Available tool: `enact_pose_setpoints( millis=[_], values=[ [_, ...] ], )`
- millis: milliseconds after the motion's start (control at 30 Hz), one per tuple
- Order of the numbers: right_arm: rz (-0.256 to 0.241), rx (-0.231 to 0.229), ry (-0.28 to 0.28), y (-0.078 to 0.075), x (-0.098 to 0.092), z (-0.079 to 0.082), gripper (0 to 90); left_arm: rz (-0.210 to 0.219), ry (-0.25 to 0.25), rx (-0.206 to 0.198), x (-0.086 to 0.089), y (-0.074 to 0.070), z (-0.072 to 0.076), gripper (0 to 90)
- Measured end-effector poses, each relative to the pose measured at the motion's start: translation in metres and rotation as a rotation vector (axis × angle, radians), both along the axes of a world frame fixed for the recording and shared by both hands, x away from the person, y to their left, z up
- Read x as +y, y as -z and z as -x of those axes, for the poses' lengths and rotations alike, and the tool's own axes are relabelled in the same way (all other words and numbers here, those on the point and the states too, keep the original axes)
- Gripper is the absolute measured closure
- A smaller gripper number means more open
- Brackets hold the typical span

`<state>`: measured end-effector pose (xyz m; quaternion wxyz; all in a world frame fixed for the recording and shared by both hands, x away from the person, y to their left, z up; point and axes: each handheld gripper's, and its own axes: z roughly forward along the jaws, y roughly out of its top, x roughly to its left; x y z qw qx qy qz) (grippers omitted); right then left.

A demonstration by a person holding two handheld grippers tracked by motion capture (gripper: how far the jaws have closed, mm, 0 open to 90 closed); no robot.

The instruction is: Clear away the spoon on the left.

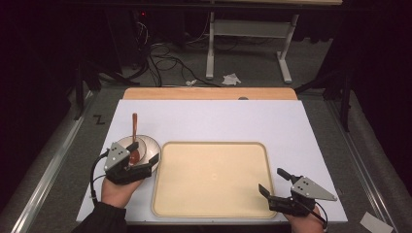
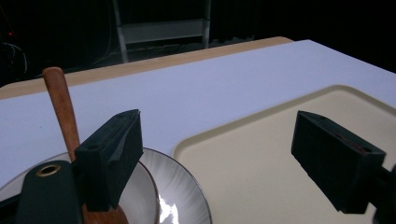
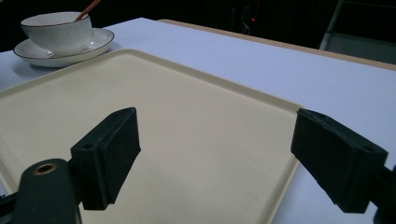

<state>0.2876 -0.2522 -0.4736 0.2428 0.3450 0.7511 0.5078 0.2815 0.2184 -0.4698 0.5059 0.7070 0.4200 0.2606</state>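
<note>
A white bowl [image 1: 138, 145] stands on a white saucer [image 1: 154, 146] at the table's left, just left of a cream tray [image 1: 211, 194]. A brown wooden spoon [image 1: 134, 124] rests in the bowl, handle pointing away. My left gripper [image 1: 143, 155] is open low over the bowl and saucer. In the left gripper view [image 2: 224, 158], one jaw is beside the spoon [image 2: 63, 109] over the bowl and the other over the tray [image 2: 261, 154], with the saucer [image 2: 180, 182] below. My right gripper [image 1: 272, 179] is open and holds nothing at the tray's front right corner. The right gripper view [image 3: 224, 158] shows the tray [image 3: 187, 107], the bowl [image 3: 56, 30] and the saucer [image 3: 95, 46].
A white sheet [image 1: 214, 121] covers the tabletop, with a wooden strip [image 1: 209, 93] along the far edge. Beyond the table are a white frame's legs [image 1: 210, 53], cables and crumpled paper [image 1: 231, 78] on the floor.
</note>
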Motion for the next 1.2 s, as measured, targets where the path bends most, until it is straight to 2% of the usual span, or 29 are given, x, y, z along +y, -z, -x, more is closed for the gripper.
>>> enact_pose_setpoints(
  millis=[33,100,167,267,333,400,433,600,733,867,900,933,967,1000,1067,1100,1133,1200],
  values=[
    [-0.001,0.002,0.003,0.000,0.000,0.000,16.8,-0.009,-0.001,-0.002,0.002,-0.002,-0.001,17.2],
    [-0.001,0.001,0.004,0.000,-0.001,0.000,16.8,-0.004,-0.007,0.000,0.005,-0.005,-0.004,17.5],
    [-0.001,0.001,0.003,0.000,0.000,0.000,16.9,0.012,-0.008,-0.015,0.008,-0.011,-0.011,17.7],
    [0.001,-0.001,-0.001,0.000,0.000,0.000,16.8,0.011,-0.011,-0.007,0.009,-0.017,-0.020,17.9],
    [0.001,0.000,0.003,0.000,0.000,0.000,16.9,0.011,-0.024,-0.005,0.010,-0.019,-0.023,18.3],
    [0.001,0.000,0.004,0.000,0.000,0.000,16.8,0.025,-0.051,0.004,0.014,-0.025,-0.035,19.6],
    [0.001,0.000,0.004,0.000,0.000,0.000,16.8,0.025,-0.051,0.004,0.014,-0.025,-0.035,20.1],
    [0.000,0.000,0.004,0.000,-0.001,0.000,16.8,0.001,-0.082,0.004,0.021,-0.036,-0.053,21.9],
    [-0.001,-0.002,0.001,0.000,-0.001,0.001,16.8,0.000,-0.105,0.010,0.025,-0.042,-0.067,26.1],
    [0.000,-0.002,0.001,-0.001,-0.001,0.001,16.8,-0.009,-0.128,0.028,0.029,-0.046,-0.085,32.5],
    [0.000,-0.002,0.000,-0.001,-0.001,0.001,16.8,-0.009,-0.128,0.028,0.029,-0.046,-0.085,34.1],
    [0.000,-0.002,0.001,-0.001,-0.001,0.001,16.8,-0.016,-0.133,0.047,0.030,-0.048,-0.093,37.0],
    [0.000,-0.002,0.000,-0.001,-0.001,0.001,16.8,-0.016,-0.133,0.047,0.030,-0.048,-0.093,40.5],
    [0.000,-0.002,0.000,-0.001,-0.001,0.001,16.8,-0.018,-0.145,0.053,0.031,-0.049,-0.101,45.2],
    [0.000,-0.004,-0.001,-0.001,-0.001,0.001,16.8,-0.014,-0.147,0.060,0.032,-0.050,-0.106,56.7],
    [0.000,-0.004,-0.001,-0.001,-0.001,0.001,16.8,-0.011,-0.148,0.067,0.032,-0.050,-0.110,56.7],
    [0.000,-0.004,0.000,-0.001,-0.001,0.001,16.9,-0.025,-0.155,0.078,0.032,-0.051,-0.117,63.7],
    [0.000,-0.003,0.000,-0.001,-0.001,0.001,16.8,-0.040,-0.160,0.088,0.033,-0.051,-0.125,70.7]
  ],
)
